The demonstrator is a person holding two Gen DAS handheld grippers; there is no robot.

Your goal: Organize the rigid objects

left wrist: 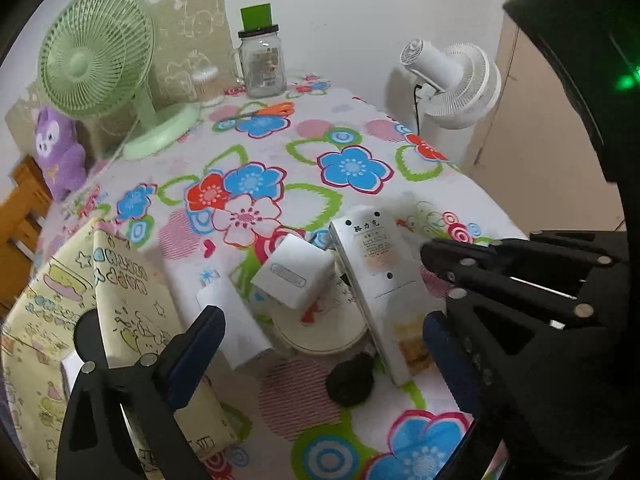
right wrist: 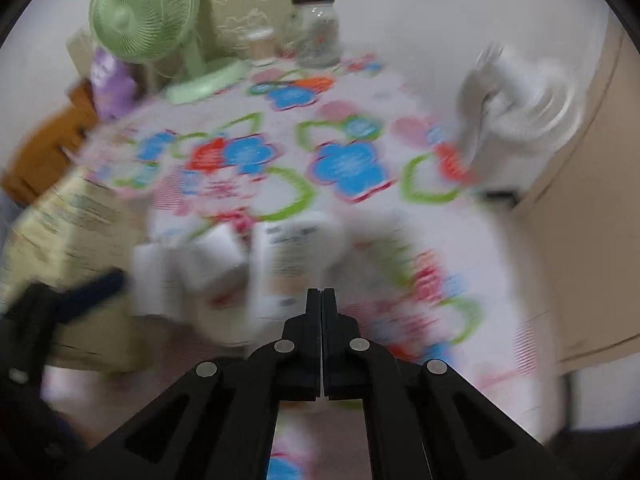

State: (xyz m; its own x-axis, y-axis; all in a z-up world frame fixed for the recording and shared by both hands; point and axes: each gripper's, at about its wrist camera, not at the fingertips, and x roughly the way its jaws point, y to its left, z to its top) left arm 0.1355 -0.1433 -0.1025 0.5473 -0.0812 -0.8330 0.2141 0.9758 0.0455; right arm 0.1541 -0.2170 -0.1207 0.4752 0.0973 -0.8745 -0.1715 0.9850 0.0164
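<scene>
A cluster of white items lies on the flowered tablecloth [left wrist: 352,168]: a long white box with printed text [left wrist: 376,276], a white cube charger [left wrist: 294,276], a flat white box [left wrist: 234,328], a round white dish [left wrist: 320,332] beneath them and a black round lump [left wrist: 350,378]. My left gripper [left wrist: 324,320] stands wide open above the cluster, its blue pads [left wrist: 196,344] on either side of it. My right gripper [right wrist: 322,294] is shut with nothing between its fingers. Its tips rest at the long white box [right wrist: 296,256], whose right edge they meet in the left wrist view [left wrist: 430,250]. The right wrist view is blurred.
A yellow cartoon-print bag [left wrist: 112,320] stands at the left. At the back are a green fan [left wrist: 100,52], a glass jar [left wrist: 262,64], orange scissors [left wrist: 272,110] and a purple plush [left wrist: 60,152]. A white fan [left wrist: 452,80] stands beyond the table's right edge.
</scene>
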